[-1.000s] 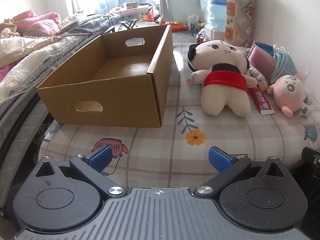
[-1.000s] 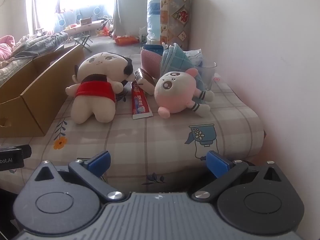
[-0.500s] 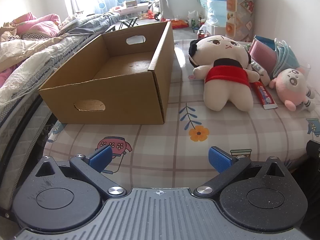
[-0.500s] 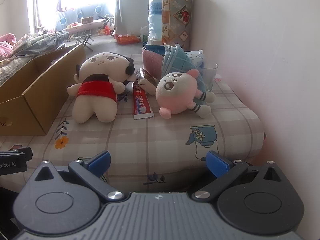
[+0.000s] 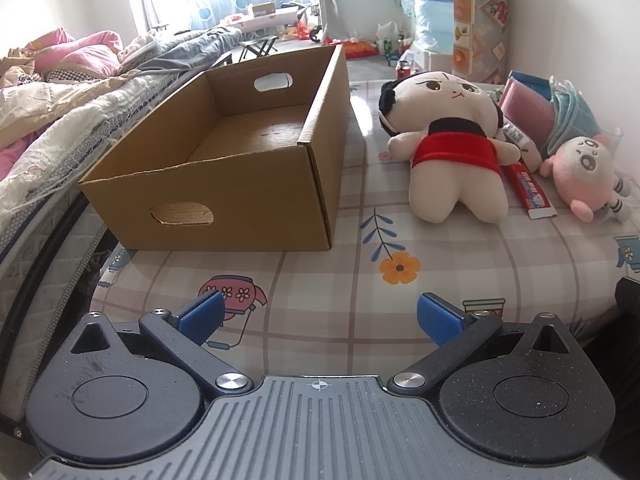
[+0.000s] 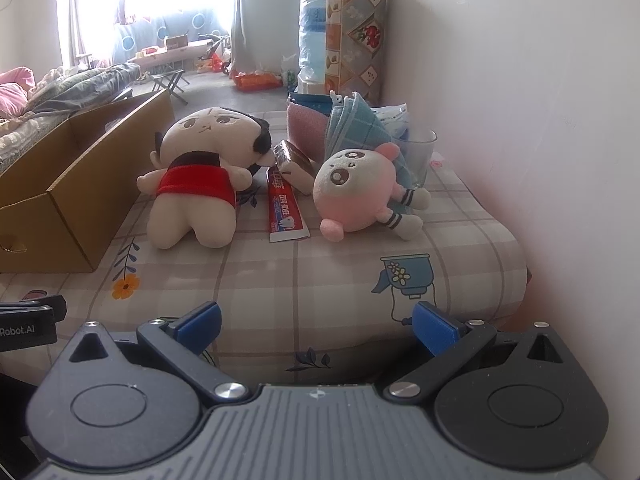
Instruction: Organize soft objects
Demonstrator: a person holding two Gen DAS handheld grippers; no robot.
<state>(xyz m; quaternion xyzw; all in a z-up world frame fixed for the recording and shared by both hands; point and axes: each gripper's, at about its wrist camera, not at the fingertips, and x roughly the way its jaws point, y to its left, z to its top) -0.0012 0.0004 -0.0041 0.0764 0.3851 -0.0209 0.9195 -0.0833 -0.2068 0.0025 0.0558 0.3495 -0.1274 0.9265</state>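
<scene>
A cream plush doll in a red shirt lies on its back on the checked bedspread, right of an open, empty cardboard box. A pink and white plush lies farther right, near the wall. A folded blue cloth and a pink cloth stand behind the plushes. My left gripper hovers open over the bed's near edge, facing the box and doll. My right gripper is open too, well short of the pink plush. Both hold nothing.
A red toothpaste box lies between the two plushes, with a small brown packet behind it. A clear glass stands by the wall. A quilt-covered bed runs along the left. The left gripper's body shows at the left edge.
Both grippers have risen and edged forward a little, so the box, doll and pink plush sit lower and larger in view. Both sets of jaws stay open.
</scene>
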